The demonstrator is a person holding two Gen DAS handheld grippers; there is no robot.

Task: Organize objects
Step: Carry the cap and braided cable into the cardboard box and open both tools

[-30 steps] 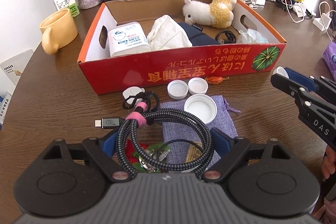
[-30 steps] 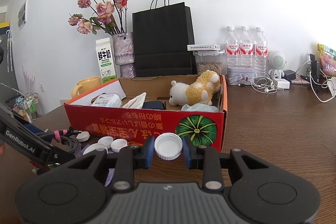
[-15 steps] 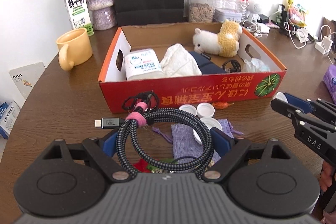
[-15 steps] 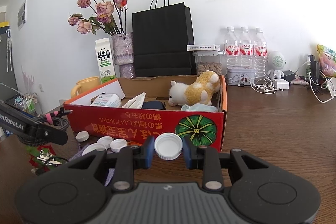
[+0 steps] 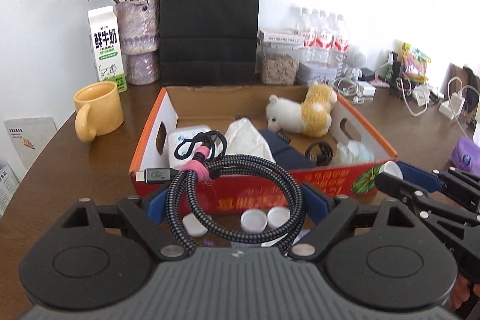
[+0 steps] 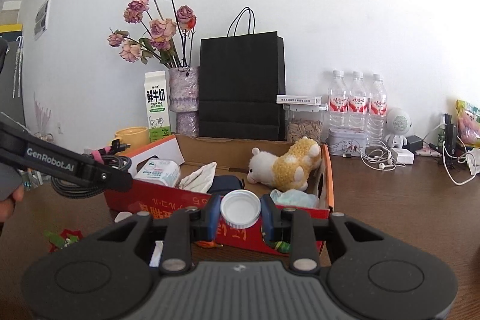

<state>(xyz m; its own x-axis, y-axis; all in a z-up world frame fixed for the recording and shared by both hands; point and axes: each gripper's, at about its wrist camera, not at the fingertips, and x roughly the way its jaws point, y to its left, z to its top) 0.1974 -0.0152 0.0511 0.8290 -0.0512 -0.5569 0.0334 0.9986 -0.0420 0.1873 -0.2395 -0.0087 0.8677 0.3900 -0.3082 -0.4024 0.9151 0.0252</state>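
Left gripper [image 5: 235, 200], jaws wide, clamps a coiled braided cable [image 5: 234, 194]; right gripper [image 6: 240, 215], jaws narrow, pinches a white bottle cap [image 6: 240, 208]. Brown table [image 6: 390, 200], white wall.

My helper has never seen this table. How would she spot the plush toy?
Find the red cardboard box mid-table. At its far right corner lies the plush toy, the only furry thing inside, with a white head and yellow woolly body.

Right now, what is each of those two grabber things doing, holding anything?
Left gripper: closed on the coiled braided cable.
Right gripper: closed on a white bottle cap.
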